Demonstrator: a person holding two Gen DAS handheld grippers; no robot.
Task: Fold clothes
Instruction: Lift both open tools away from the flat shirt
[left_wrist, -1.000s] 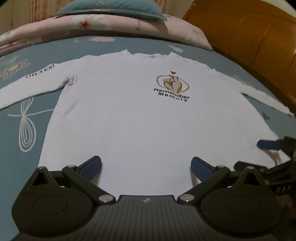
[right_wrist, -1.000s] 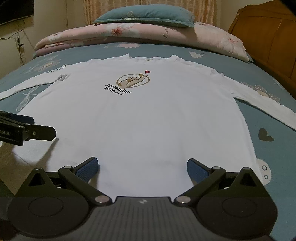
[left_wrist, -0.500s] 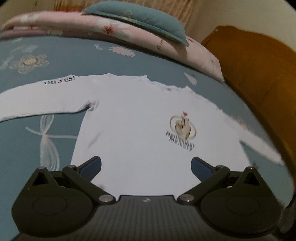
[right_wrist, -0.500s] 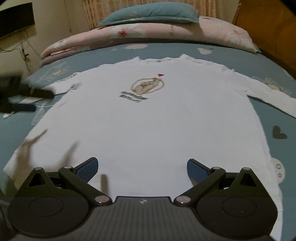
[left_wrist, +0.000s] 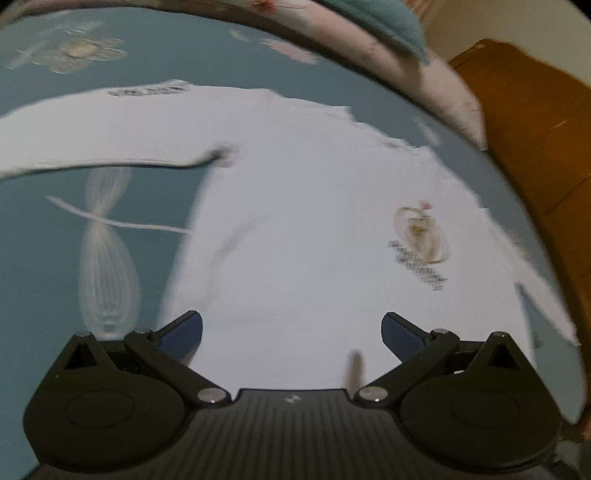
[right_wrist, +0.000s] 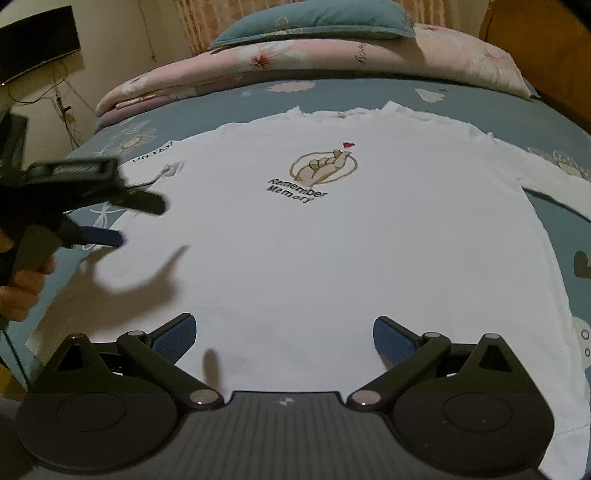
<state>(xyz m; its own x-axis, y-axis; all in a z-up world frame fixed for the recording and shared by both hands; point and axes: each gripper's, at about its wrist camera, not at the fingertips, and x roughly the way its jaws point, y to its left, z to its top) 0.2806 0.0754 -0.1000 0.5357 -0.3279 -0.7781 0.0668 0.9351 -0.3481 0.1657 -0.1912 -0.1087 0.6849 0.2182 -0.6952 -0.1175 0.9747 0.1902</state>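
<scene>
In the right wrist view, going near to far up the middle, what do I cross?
Right gripper → white shirt → its hand-and-heart print → blue bedsheet → folded pink quilt → teal pillow.

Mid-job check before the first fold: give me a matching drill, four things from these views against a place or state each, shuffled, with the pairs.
Things:
1. shirt
2. pillow
3. left gripper
4. quilt

Places or states:
A. on top of the folded quilt
B. open, above the shirt's left side
C. spread flat, print up
D. folded at the head of the bed

Pairs: 1-C, 2-A, 3-B, 4-D
</scene>
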